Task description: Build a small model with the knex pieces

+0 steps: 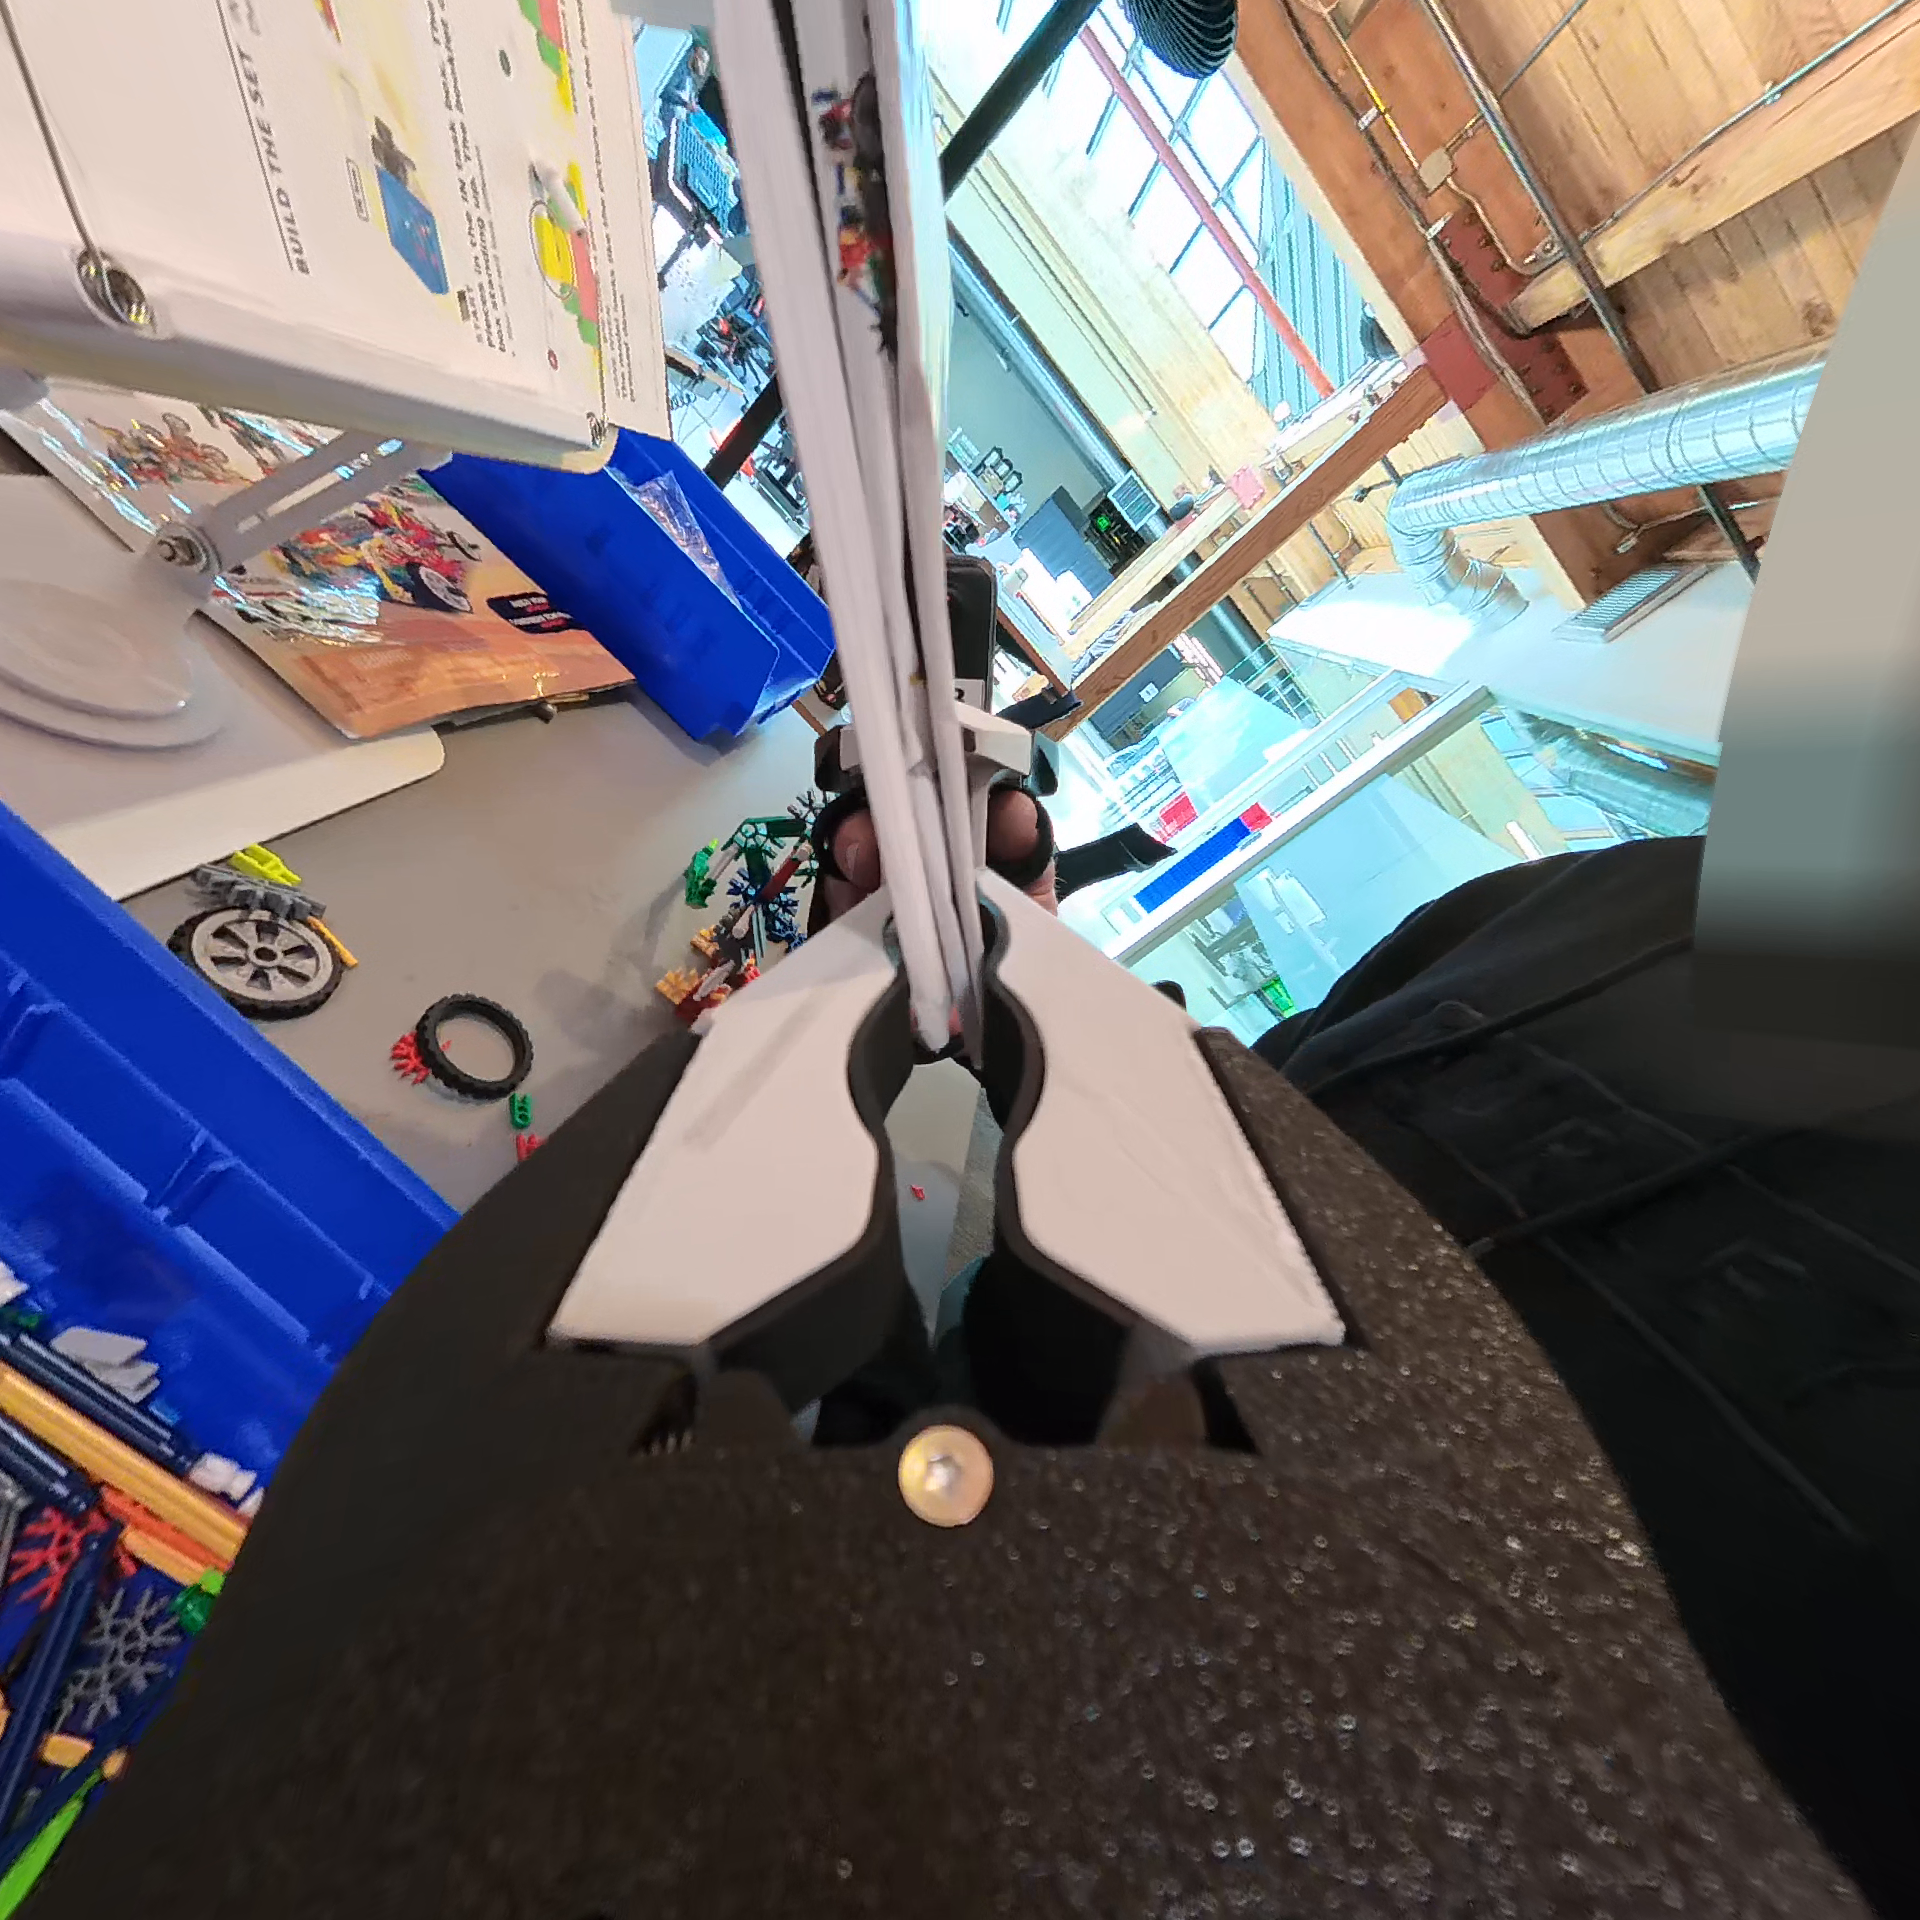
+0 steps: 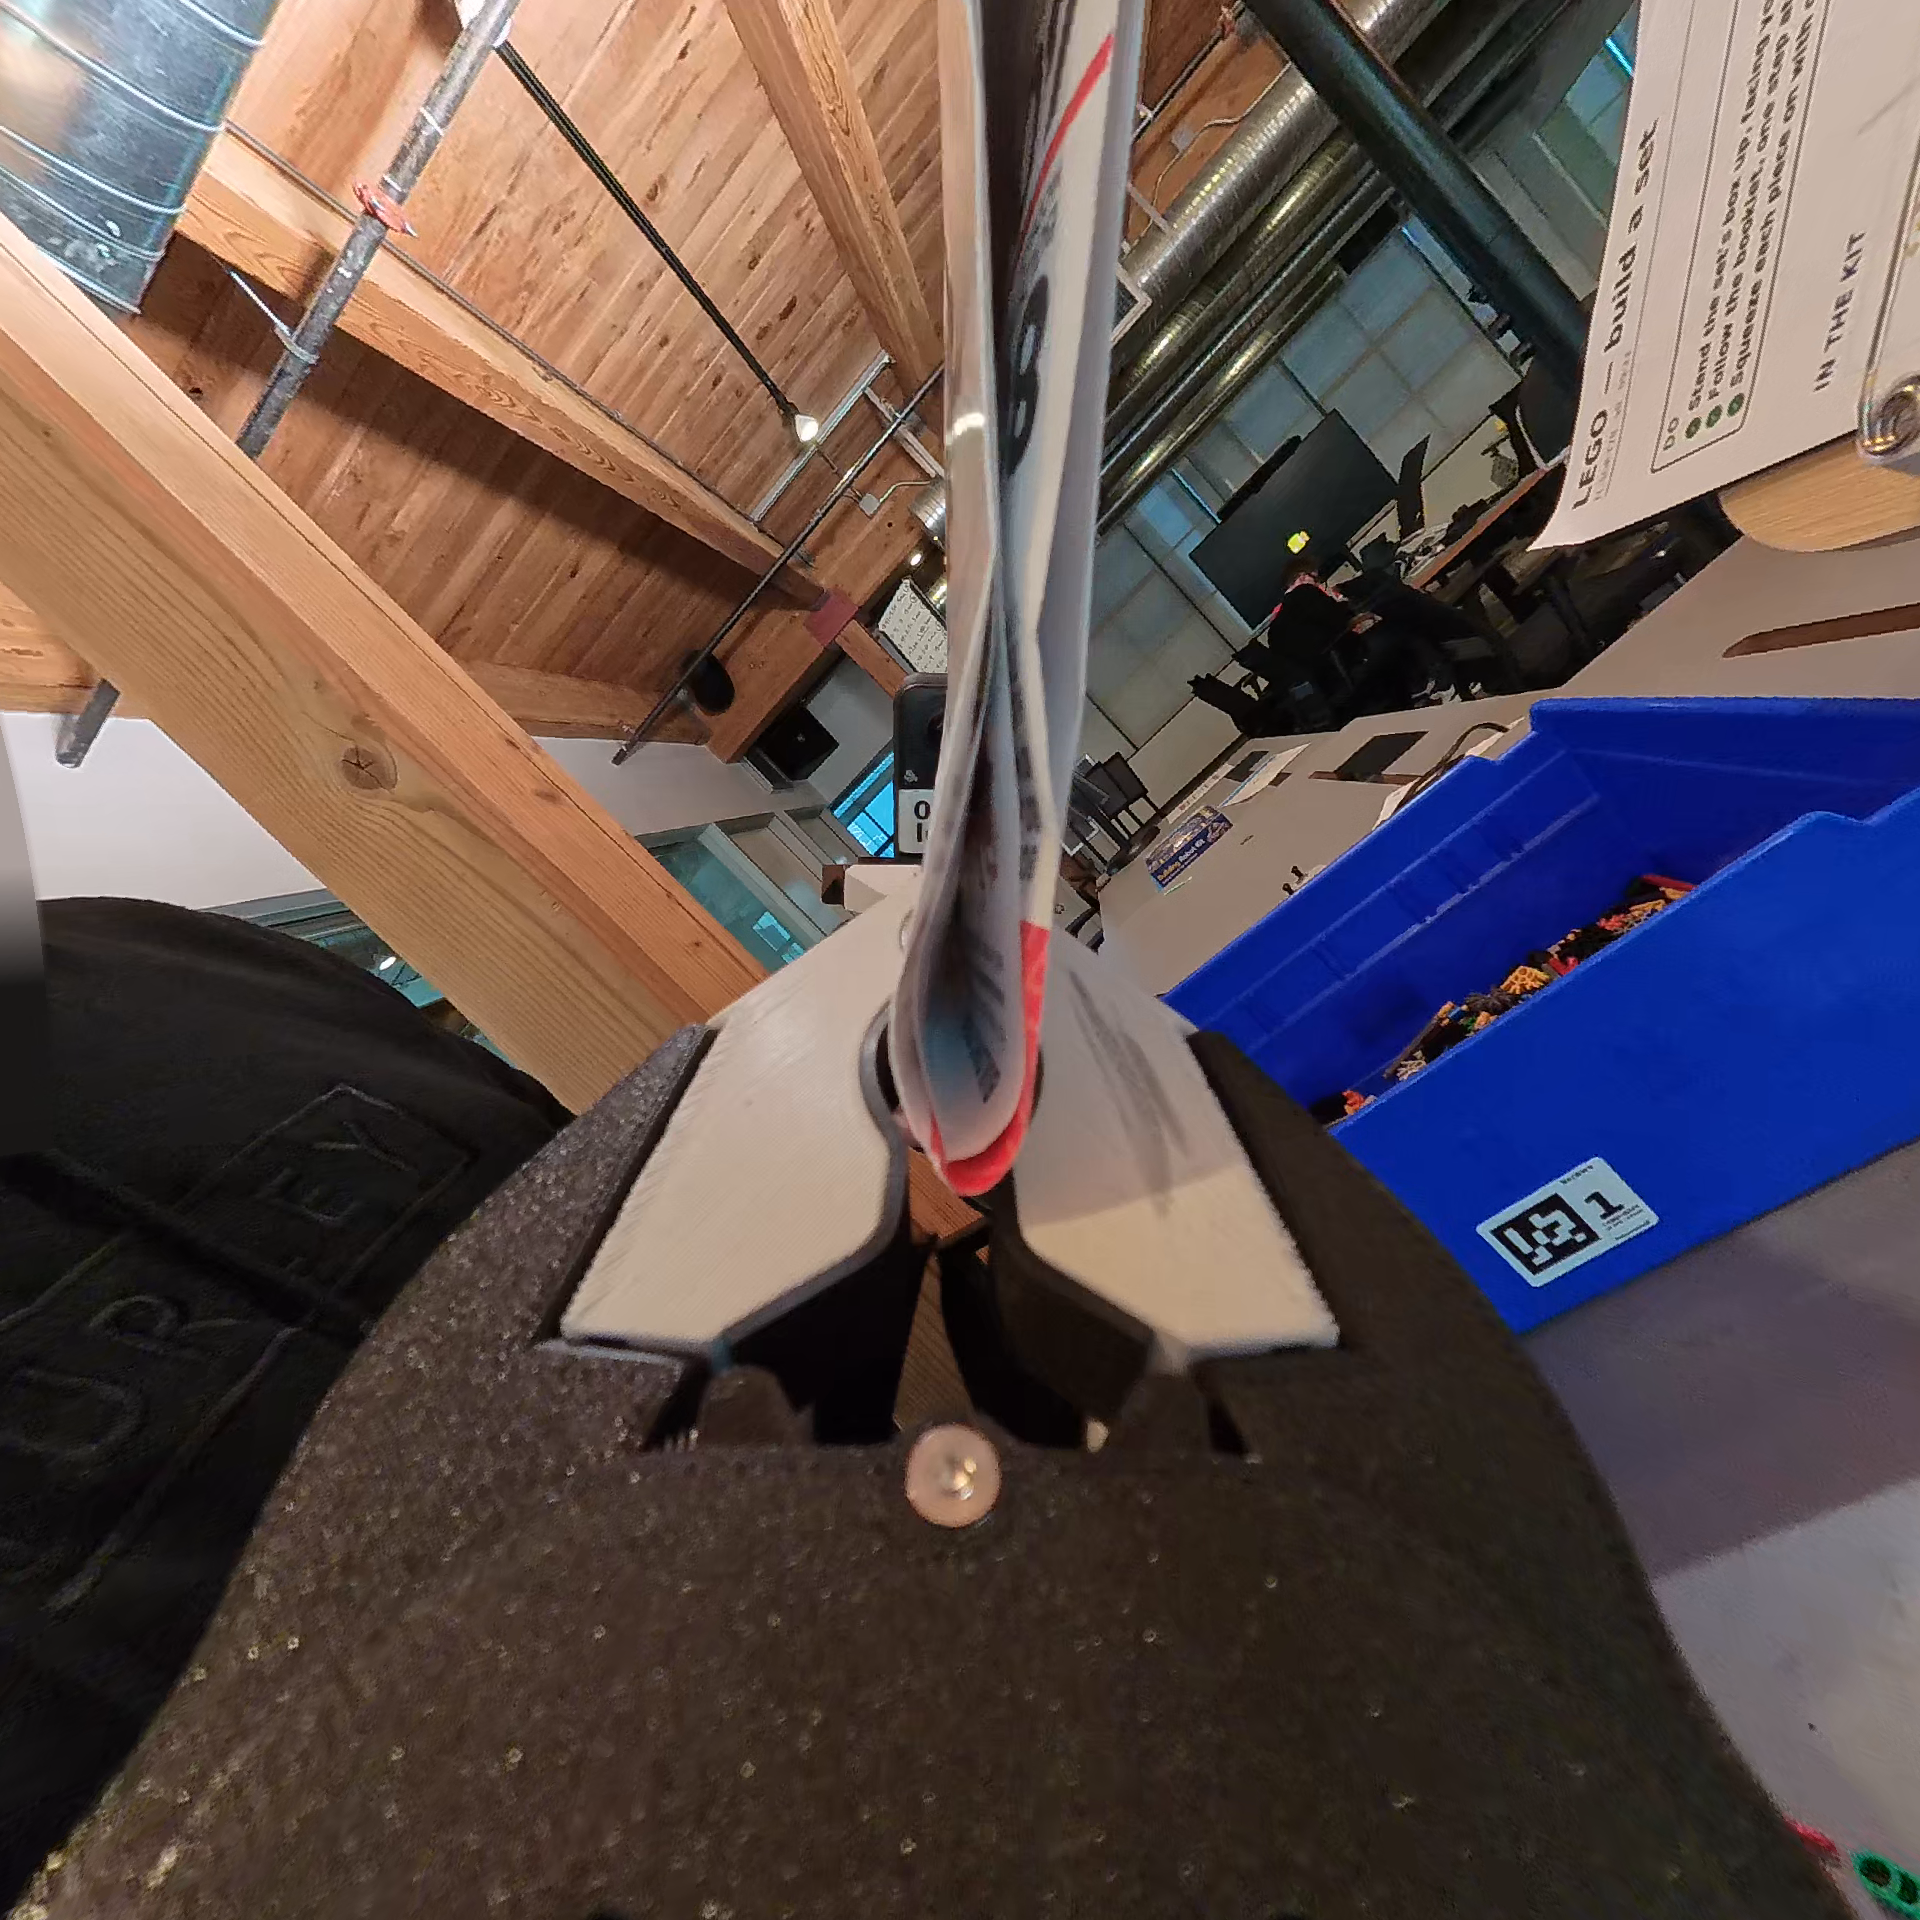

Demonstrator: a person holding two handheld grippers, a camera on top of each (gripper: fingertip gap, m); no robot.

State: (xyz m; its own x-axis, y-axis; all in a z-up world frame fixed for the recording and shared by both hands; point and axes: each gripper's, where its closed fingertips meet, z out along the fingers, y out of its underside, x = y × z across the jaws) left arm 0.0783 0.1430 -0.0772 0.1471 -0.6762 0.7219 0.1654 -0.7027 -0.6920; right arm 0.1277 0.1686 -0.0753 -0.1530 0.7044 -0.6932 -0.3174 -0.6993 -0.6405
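Left wrist view shows the left gripper (image 1: 940,997) pinched tight on the booklet's (image 1: 862,520) edge, the right gripper (image 2: 966,1070) clamped likewise on its opposite end above the grey table (image 1: 582,831), so both grips want holding level and firm.

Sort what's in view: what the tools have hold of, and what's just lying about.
In hand:
- booklet, seen edge-on, with the left tool and the right tool both shut on it

Lying about:
- grey wheel
- black tyre
- loose coloured building pieces
- blue bins
- printed sheet on a stand
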